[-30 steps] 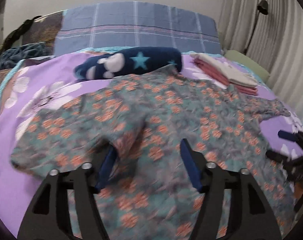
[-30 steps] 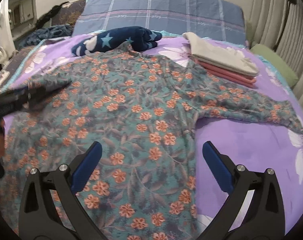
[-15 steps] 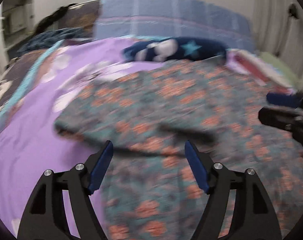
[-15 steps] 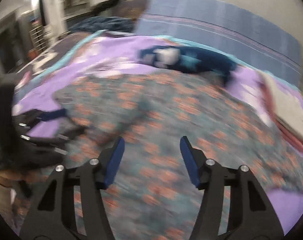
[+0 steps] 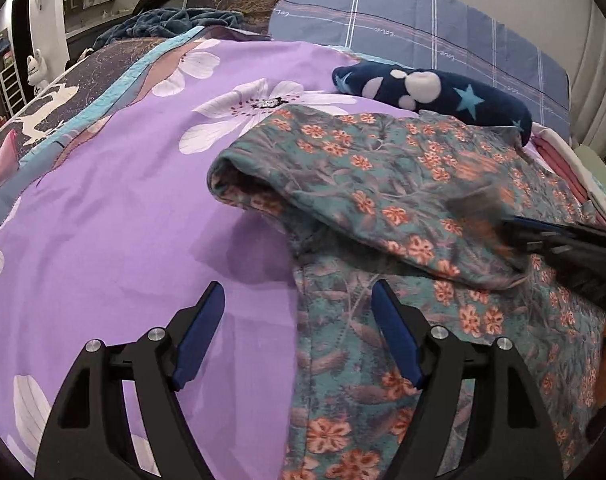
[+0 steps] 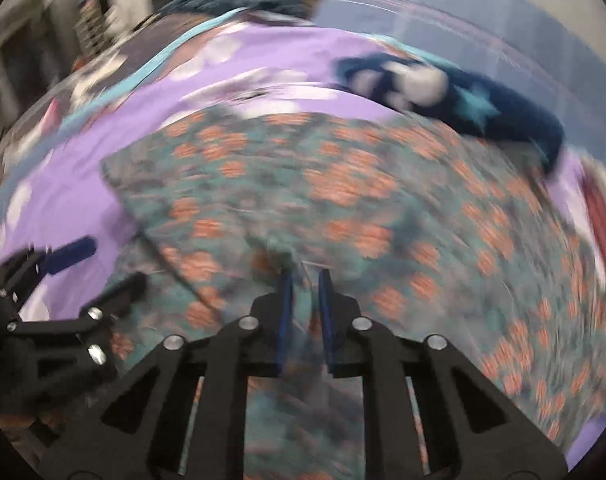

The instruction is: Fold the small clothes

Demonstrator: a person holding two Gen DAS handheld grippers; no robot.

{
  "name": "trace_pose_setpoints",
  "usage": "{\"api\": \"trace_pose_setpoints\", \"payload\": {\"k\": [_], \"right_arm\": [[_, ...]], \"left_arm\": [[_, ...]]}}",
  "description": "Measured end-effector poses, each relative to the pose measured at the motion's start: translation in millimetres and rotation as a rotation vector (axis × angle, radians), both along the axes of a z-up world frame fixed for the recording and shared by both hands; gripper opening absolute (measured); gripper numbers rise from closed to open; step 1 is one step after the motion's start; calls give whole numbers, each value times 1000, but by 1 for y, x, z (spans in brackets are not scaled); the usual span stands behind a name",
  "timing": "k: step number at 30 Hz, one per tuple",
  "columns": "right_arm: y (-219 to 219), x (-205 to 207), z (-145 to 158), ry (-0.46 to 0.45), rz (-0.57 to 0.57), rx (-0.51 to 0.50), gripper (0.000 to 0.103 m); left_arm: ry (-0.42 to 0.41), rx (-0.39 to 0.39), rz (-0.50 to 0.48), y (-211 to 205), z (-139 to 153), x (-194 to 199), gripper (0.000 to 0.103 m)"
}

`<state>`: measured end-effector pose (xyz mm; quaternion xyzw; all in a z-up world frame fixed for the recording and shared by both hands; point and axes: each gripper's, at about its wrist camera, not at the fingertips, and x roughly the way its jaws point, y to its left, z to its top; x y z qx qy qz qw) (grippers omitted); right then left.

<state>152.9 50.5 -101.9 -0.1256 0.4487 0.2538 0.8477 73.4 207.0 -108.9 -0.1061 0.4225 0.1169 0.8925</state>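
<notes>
Floral top (image 5: 403, 184) is spread on the purple bedspread (image 5: 115, 216), sleeve already flipped inward. Right gripper (image 6: 305, 280) is closing on a fabric pinch, while the left gripper (image 5: 299, 320) is opening with nothing between its jaws. Thin pinch, so it could slip and flop the fold back.

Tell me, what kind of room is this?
Most likely a bedroom. The floral shirt lies spread on a bed with a purple flowered bedsheet, a blue checked pillow sits at its head, and folded clothes are stacked nearby.

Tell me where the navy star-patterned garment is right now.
In the left wrist view, the navy star-patterned garment lies upper right on the purple bedspread, beyond the floral top.
</notes>
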Motion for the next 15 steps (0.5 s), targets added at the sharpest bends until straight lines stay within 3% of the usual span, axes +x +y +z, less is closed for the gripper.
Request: {"api": "trace_pose_setpoints", "payload": {"k": [3,7,9,12,13,15], "right_arm": [[-68,7,3,42,-169,96,12],[-160,11,-11,185,-381,221,12],[-189,10,-17,251,-413,284,14],[-195,14,-17,291,-386,360,15],[-190,17,-14,295,-352,399,22],[-175,21,-8,288,-271,441,53]], "left_arm": [[8,-9,10,2,-3,2,78],[9,-10,12,3,-4,6,78],[14,-2,19,4,-3,10,78],[23,48,31,3,0,14,78],[24,63,29,2,0,15,78],[33,75,23,0,0,15,78]]}}
